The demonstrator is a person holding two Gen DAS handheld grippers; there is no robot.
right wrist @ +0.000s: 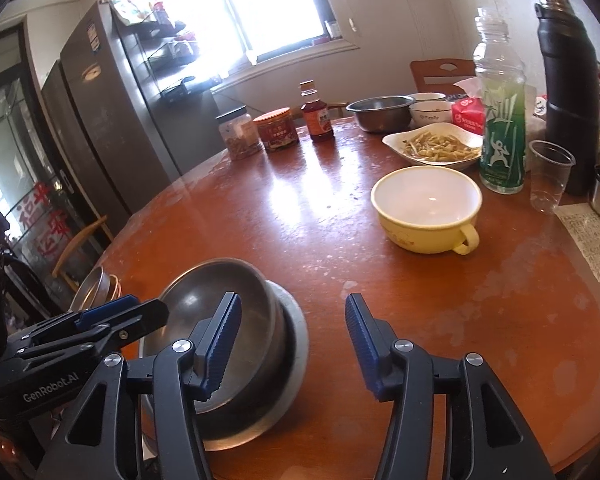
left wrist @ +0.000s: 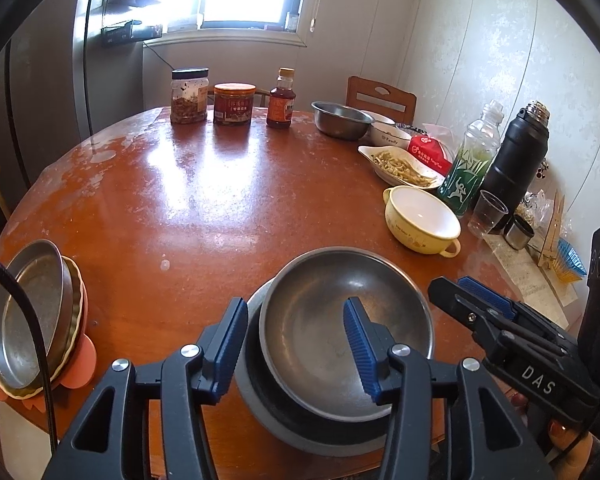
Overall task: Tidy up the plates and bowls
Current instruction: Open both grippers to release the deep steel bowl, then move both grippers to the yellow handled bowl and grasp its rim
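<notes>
A steel bowl (left wrist: 340,320) is nested in a wider grey steel bowl (left wrist: 256,400) at the table's near edge; it also shows in the right wrist view (right wrist: 220,304). My left gripper (left wrist: 296,336) is open, its fingers straddling the inner bowl's left rim without touching it. My right gripper (right wrist: 292,340) is open and empty just right of the bowls; it also shows in the left wrist view (left wrist: 472,296). A yellow handled bowl (right wrist: 426,208) sits further right. A stack of plates (left wrist: 32,316) sits at the left edge.
Along the back and right of the round wooden table (left wrist: 204,208) stand three jars and bottles (left wrist: 232,102), a steel basin (left wrist: 340,120), white bowls (left wrist: 388,136), a dish of food (left wrist: 404,168), a green bottle (left wrist: 472,160), a black flask (left wrist: 512,164) and a plastic cup (left wrist: 486,214).
</notes>
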